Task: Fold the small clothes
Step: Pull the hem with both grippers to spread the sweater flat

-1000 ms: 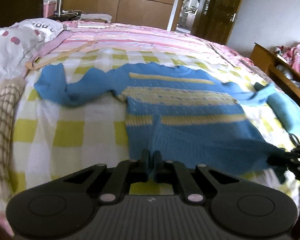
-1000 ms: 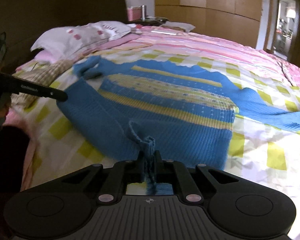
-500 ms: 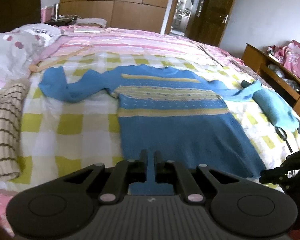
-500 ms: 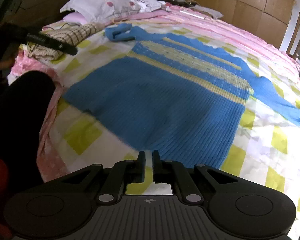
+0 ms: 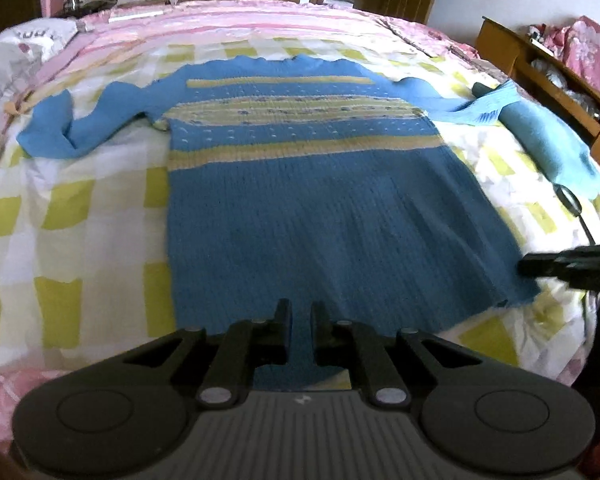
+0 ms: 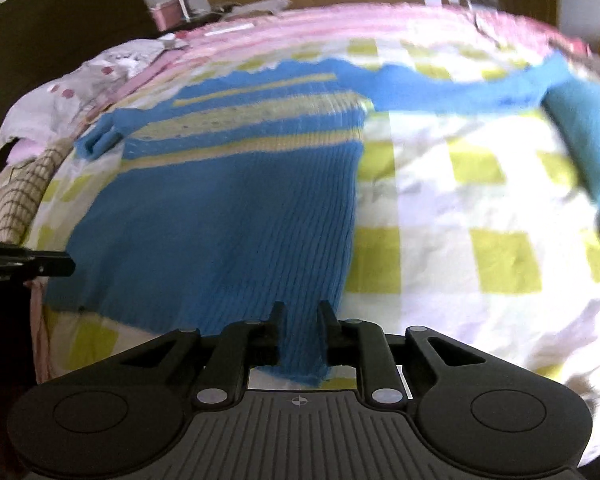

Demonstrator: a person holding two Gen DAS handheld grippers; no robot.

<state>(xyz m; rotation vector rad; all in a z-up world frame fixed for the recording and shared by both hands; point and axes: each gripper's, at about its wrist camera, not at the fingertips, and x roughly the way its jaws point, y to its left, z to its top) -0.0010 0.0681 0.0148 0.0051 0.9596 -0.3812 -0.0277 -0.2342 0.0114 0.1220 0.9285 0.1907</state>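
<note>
Since a second ago the blue sweater has gone from bunched and lifted at its hem to spread flat on the bed, and both grippers have drawn back to the near edge of the checked sheet.

From the left wrist, the sweater lies face up with its yellow bands across the chest, one sleeve crumpled out to the left and the other reaching right toward a folded light-blue garment. The left gripper sits at the hem; its jaws stand almost together, with a narrow strip of the blue hem between them. At the right edge the dark tip of the other tool shows by the sweater's corner. A wooden shelf stands beyond the bed.

From the right wrist, the picture is blurred. The right gripper is at the hem's right corner. Its jaws have just been opening and now stand slightly apart, with a tab of the blue knit lying between them. A spotted pillow and a checked beige cloth lie on the left.
</note>
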